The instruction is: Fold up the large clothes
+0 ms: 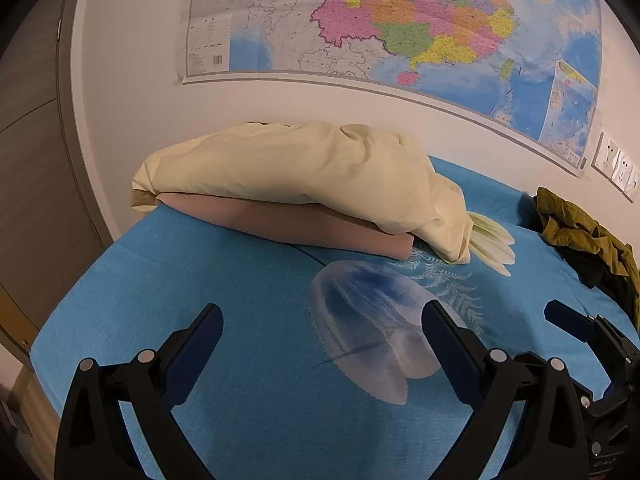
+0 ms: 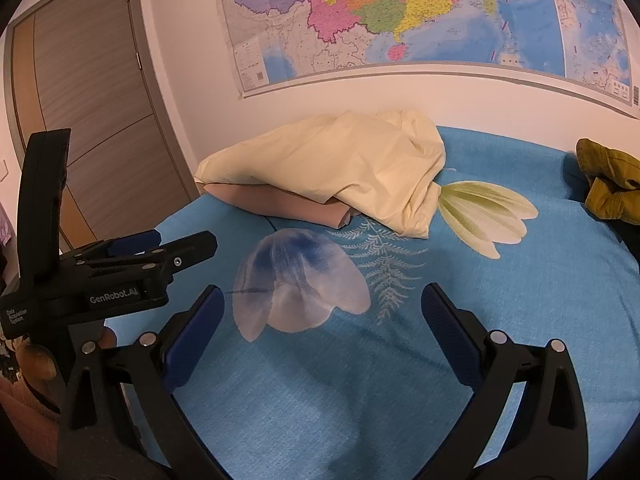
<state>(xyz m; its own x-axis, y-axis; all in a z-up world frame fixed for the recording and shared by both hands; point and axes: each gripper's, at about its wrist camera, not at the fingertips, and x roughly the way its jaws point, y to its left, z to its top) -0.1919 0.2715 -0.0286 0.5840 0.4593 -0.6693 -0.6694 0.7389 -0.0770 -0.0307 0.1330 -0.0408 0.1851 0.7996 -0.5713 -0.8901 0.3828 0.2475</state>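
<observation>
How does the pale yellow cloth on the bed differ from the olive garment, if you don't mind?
The pale yellow cloth lies at the wall end, draped over a folded pink piece; the olive garment sits crumpled at the bed's right side, directly on the blue sheet. Yellow looks larger and smoother. Neither is held.

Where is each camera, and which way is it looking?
Left wrist: sits on the left gripper, looks across the blue bed at the pillows and map; the right gripper peeks in.
Right wrist: sits on the right gripper, faces the same way; the left gripper shows sideways.
Both see the bed, pillows, map and olive clothes.
</observation>
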